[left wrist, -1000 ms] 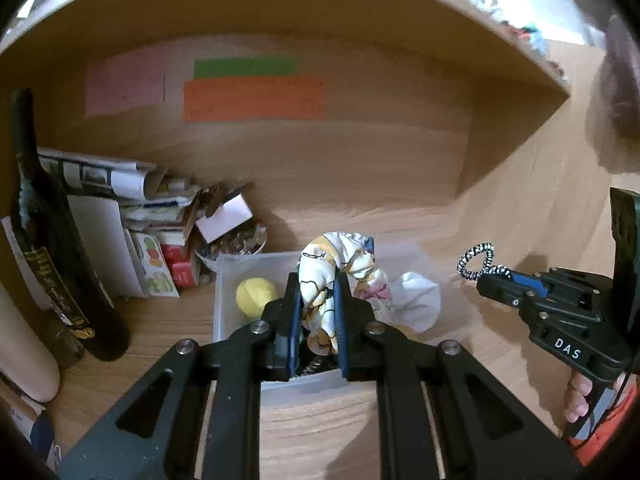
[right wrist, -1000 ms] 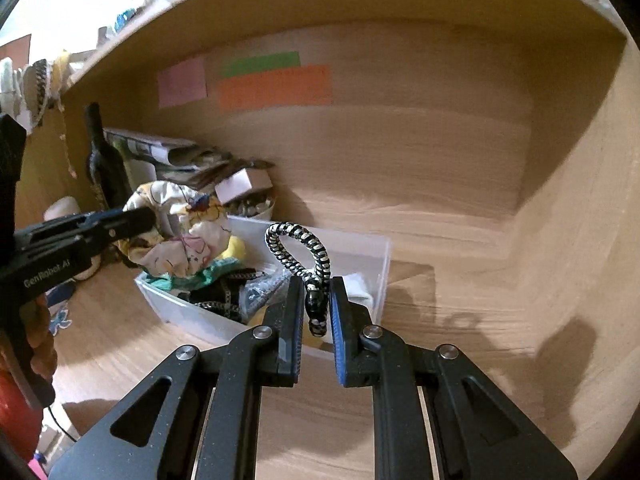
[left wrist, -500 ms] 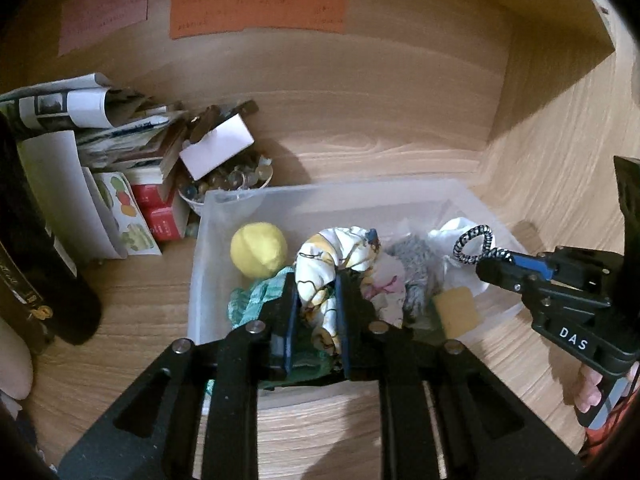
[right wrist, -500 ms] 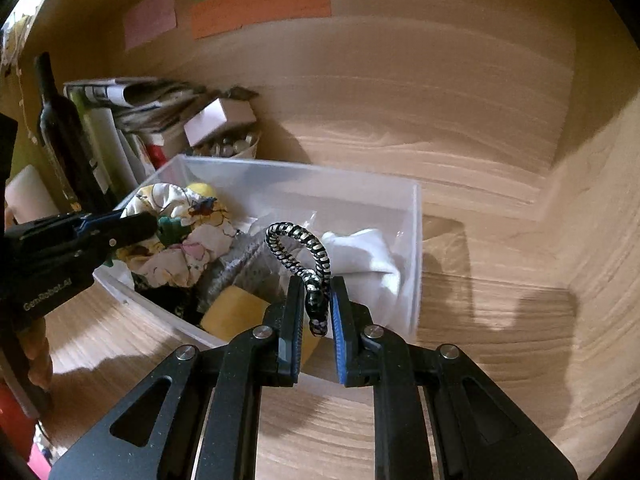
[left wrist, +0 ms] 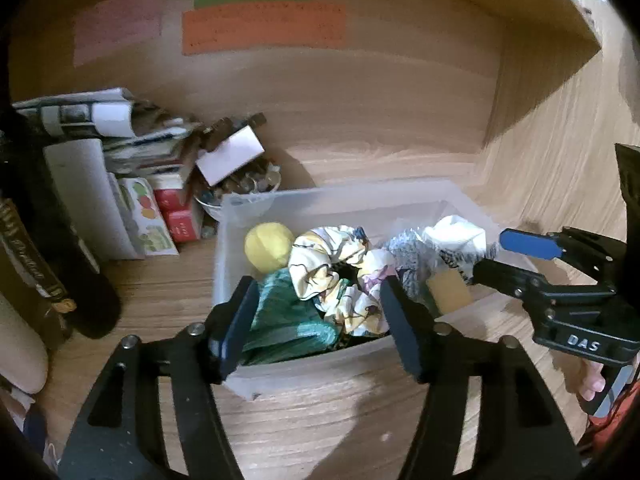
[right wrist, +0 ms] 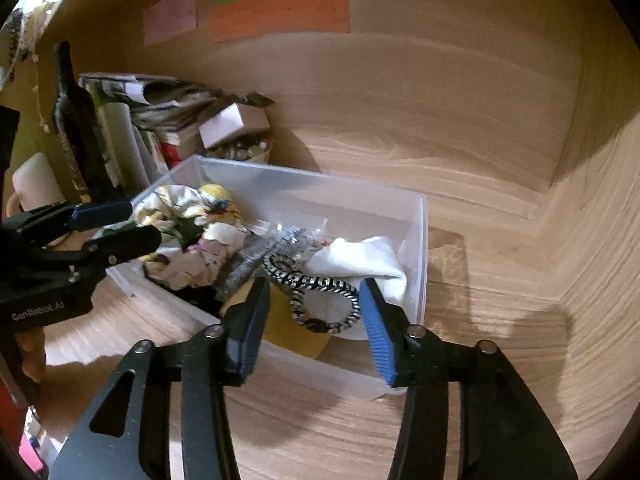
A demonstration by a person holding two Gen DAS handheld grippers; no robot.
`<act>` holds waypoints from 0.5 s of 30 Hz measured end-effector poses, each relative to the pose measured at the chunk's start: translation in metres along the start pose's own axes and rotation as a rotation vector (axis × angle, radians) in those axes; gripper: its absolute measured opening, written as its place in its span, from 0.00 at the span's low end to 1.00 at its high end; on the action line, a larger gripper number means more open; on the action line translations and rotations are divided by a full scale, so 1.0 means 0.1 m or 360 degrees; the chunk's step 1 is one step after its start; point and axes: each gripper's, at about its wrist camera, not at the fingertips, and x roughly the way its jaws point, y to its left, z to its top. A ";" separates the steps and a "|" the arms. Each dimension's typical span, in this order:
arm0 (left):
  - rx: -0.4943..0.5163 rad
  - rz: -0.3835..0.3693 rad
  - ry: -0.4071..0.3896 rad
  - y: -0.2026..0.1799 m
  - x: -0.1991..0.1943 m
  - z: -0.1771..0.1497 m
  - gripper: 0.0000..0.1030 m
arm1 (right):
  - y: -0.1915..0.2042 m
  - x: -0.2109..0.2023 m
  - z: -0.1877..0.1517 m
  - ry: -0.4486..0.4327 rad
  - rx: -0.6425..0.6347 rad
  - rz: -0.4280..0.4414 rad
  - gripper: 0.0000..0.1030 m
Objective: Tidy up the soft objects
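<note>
Fingers on my left gripper (left wrist: 316, 312) are spread wide now, where a second ago they pinched the floral scrunchie (left wrist: 340, 276); through the left wrist camera I see it lying free in the clear plastic bin (left wrist: 304, 368), on top of a green cloth (left wrist: 280, 312) and just beside the yellow ball (left wrist: 268, 246). A grey knit piece (left wrist: 408, 252), a white cloth (left wrist: 456, 234) and a tan sponge (left wrist: 448, 290) fill the bin's right side. Switching to the right wrist camera, my right gripper (right wrist: 314, 316) has also parted its fingers, and the black-and-white hair tie (right wrist: 316, 292) it was holding up half a second ago now rests in the bin between them, against the white cloth (right wrist: 360, 260) and over the sponge (right wrist: 288, 324). I take both releases as done, so these two soft items are stowed. Next I would back both grippers out and look for anything soft outside the bin; the bottle (right wrist: 78, 120) and stacked papers (right wrist: 160, 92) behind it are not my concern.
</note>
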 end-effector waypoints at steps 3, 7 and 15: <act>-0.0011 -0.0001 -0.0049 0.03 -0.17 0.02 0.64 | 0.06 -0.16 0.02 -0.0062 -0.0019 0.0004 0.59; -0.0016 0.0003 -0.0150 0.02 -0.45 0.06 0.65 | 0.16 -0.41 0.05 -0.0159 -0.0061 -0.0010 0.65; -0.0012 -0.0027 -0.0379 -0.09 -1.04 0.07 0.73 | 0.30 -1.01 0.08 -0.0426 -0.0065 -0.0030 0.76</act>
